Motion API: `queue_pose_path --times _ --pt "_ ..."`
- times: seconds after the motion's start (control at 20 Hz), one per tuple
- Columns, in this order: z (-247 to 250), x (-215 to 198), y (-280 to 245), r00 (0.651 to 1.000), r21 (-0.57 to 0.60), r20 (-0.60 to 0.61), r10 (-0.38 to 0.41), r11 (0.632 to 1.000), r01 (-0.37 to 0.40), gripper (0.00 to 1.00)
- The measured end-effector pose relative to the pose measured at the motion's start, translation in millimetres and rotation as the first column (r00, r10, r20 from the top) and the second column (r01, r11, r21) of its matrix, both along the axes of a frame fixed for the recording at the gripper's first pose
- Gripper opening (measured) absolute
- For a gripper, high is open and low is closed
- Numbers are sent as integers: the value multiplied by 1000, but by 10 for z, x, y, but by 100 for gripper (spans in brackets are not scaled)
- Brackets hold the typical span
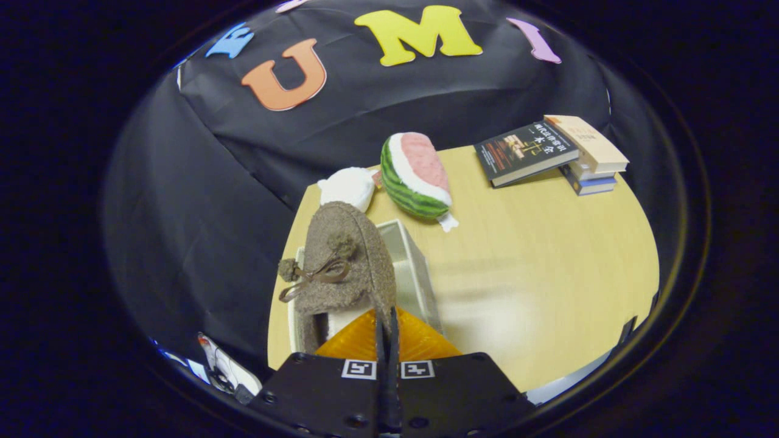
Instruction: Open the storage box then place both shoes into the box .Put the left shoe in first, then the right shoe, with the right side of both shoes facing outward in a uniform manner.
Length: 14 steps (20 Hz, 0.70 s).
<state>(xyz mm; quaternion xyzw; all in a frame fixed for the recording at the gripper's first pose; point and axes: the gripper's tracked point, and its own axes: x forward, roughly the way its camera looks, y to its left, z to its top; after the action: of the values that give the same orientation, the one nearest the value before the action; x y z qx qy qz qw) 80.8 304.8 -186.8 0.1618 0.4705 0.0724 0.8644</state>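
The gripper (387, 328) has its two fingers pressed close together, pinching the back edge of a fuzzy brown shoe (344, 267) with a little bow and pom-poms. The shoe hangs toe-forward, just ahead of the fingers, right over the white box (420, 274) on the table (548, 274). The box looks open, since I can see down past its wall, so that first job seems done. I cannot tell if this is the left shoe or the right one, and the shoe hides most of the inside of the box, so I cannot say if another shoe is already in there. This shoe is not let go yet, so it has yet to go down into the box. Beyond the box sit a toy watermelon slice (417, 176), a white soft thing (348, 187), and some books (551, 152), well apart from the box.
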Motion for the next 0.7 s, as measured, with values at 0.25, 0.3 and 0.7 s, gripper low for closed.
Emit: queue_pose_path --times 0.25,0.3,0.7 --pt "-406 55 109 999 -149 -38 -19 989 13 0" --pt "-480 60 102 999 -178 -47 -24 984 16 0" --pt "-1009 75 65 994 -347 -104 -26 938 -12 0"
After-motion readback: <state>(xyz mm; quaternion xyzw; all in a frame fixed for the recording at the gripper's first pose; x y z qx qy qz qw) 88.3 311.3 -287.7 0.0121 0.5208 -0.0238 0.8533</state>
